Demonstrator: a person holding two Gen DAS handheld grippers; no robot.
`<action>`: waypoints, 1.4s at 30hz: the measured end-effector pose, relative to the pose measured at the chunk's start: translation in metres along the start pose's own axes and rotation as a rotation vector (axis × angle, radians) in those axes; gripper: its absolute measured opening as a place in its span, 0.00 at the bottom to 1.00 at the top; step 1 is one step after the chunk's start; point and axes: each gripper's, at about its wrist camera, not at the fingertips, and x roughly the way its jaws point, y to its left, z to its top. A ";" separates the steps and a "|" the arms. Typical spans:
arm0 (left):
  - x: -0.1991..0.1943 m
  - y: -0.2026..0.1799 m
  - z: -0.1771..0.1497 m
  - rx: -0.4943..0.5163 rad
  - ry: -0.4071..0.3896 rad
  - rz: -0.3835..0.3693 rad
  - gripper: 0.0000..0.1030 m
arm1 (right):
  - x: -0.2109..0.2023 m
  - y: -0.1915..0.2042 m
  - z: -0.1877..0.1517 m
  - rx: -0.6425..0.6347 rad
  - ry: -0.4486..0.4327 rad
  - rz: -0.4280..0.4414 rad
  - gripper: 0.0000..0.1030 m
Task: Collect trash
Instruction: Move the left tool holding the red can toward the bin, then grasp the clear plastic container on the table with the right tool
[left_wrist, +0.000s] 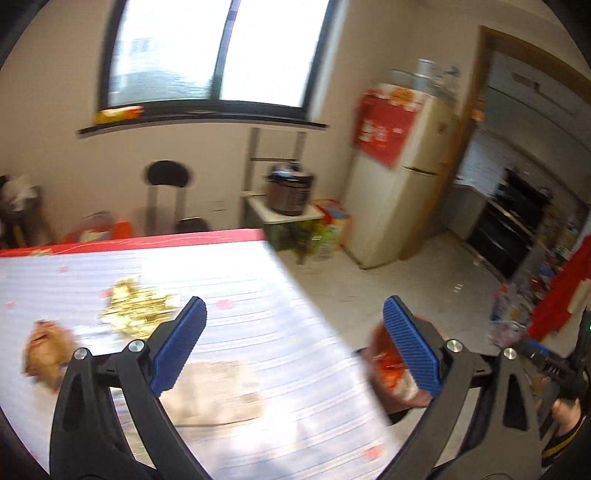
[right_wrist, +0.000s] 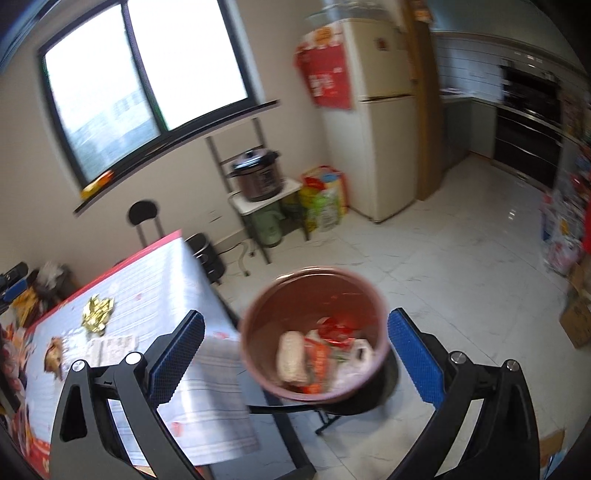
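Three scraps lie on the table at nine o'clock of the bin: paper, gold wrapper, brown peel. Both the left gripper and right gripper hang spread and empty; thin paper could slide off the edge under a careless pinch.

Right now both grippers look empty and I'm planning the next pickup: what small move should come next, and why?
Probably swing the left gripper left and down toward the gold wrapper, the nearest scrap ahead of it. Both grippers are open and hold nothing; the right gripper hangs over the bin, which already holds trash. The wrapper, a brown scrap and a paper still lie on the table.
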 end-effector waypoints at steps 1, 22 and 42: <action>-0.009 0.021 -0.002 -0.011 0.002 0.029 0.92 | 0.005 0.013 0.001 -0.018 0.007 0.016 0.95; -0.101 0.315 -0.136 -0.450 0.116 0.180 0.91 | 0.046 0.305 -0.059 -0.339 0.202 0.233 0.95; -0.067 0.387 -0.184 -0.533 0.212 0.070 0.89 | 0.125 0.488 -0.145 -0.664 0.368 0.253 0.95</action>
